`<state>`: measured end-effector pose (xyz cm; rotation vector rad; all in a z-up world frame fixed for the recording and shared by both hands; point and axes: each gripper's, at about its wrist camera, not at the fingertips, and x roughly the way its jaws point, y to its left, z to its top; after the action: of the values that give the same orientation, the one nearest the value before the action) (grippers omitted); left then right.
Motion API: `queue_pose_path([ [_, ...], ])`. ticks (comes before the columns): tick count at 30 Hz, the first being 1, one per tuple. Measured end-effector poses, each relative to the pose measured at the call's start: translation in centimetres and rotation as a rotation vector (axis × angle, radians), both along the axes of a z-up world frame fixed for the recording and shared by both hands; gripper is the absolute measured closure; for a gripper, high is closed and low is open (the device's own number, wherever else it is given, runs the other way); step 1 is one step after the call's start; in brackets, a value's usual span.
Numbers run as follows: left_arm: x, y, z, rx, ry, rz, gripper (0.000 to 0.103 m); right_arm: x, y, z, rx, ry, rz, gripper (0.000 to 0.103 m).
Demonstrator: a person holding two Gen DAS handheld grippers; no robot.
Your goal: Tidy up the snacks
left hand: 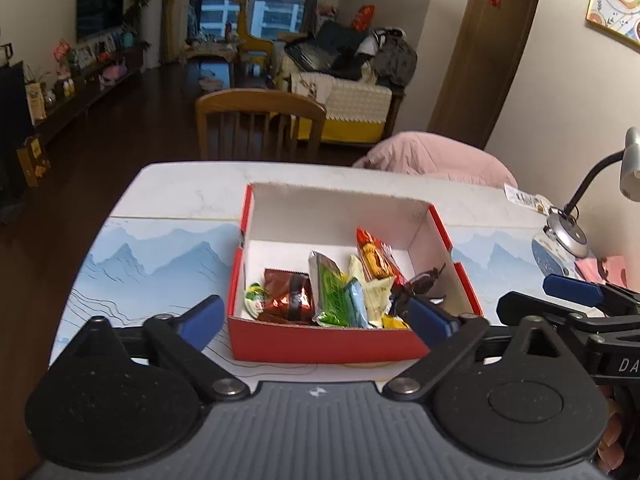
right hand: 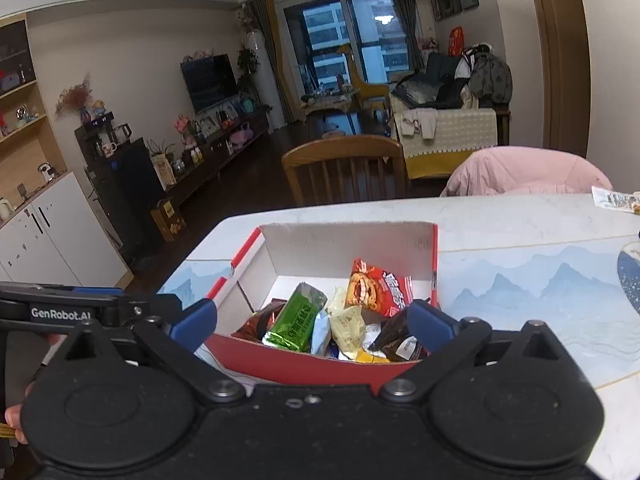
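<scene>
A red cardboard box [left hand: 320, 342] with a white inside sits on the table and holds several snack packs: a green one [left hand: 332, 292], a brown one [left hand: 290, 294], a red-orange one [left hand: 374, 256]. My left gripper [left hand: 320, 314] is open and empty, its fingers spread across the box's near wall. In the right wrist view the same box [right hand: 280, 362] holds the green pack [right hand: 298, 318] and the red pack [right hand: 376, 286]. My right gripper [right hand: 314, 322] is open and empty, just in front of the box.
A table mat [left hand: 152, 256] with a blue mountain print covers the table. A desk lamp [left hand: 568, 232] stands at the right edge, a small wrapper [left hand: 528, 200] behind it. A wooden chair [left hand: 260, 124] and a pink-covered chair [left hand: 436, 158] stand behind the table.
</scene>
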<state>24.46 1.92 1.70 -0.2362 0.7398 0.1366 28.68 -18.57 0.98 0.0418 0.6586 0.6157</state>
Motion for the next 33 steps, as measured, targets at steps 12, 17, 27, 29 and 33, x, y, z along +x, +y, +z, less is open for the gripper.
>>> queue_pose_path([
  [12, -1.7, -0.3, 0.6, 0.014, 0.003, -0.01, 0.0, -1.6, 0.0, 0.4, 0.017, -0.011, 0.004, 0.0],
  [17, -2.7, -0.4, 1.0, 0.023, -0.021, 0.001, 0.0, -2.1, -0.1, 0.5, 0.026, -0.008, 0.003, 0.0],
  [27, -3.8, -0.9, 1.8, 0.036, -0.053, 0.016, 0.0, -3.1, -0.2, 0.8, 0.029, -0.012, 0.012, 0.0],
  [29, -3.9, -1.0, 1.9, 0.041, -0.053, 0.018, 0.0, -3.0, -0.3, 0.8, 0.029, -0.014, 0.013, 0.0],
  [33, -3.9, -1.1, 1.9, 0.041, -0.05, 0.023, 0.0, -3.1, -0.3, 0.7, 0.031, -0.011, 0.013, 0.0],
])
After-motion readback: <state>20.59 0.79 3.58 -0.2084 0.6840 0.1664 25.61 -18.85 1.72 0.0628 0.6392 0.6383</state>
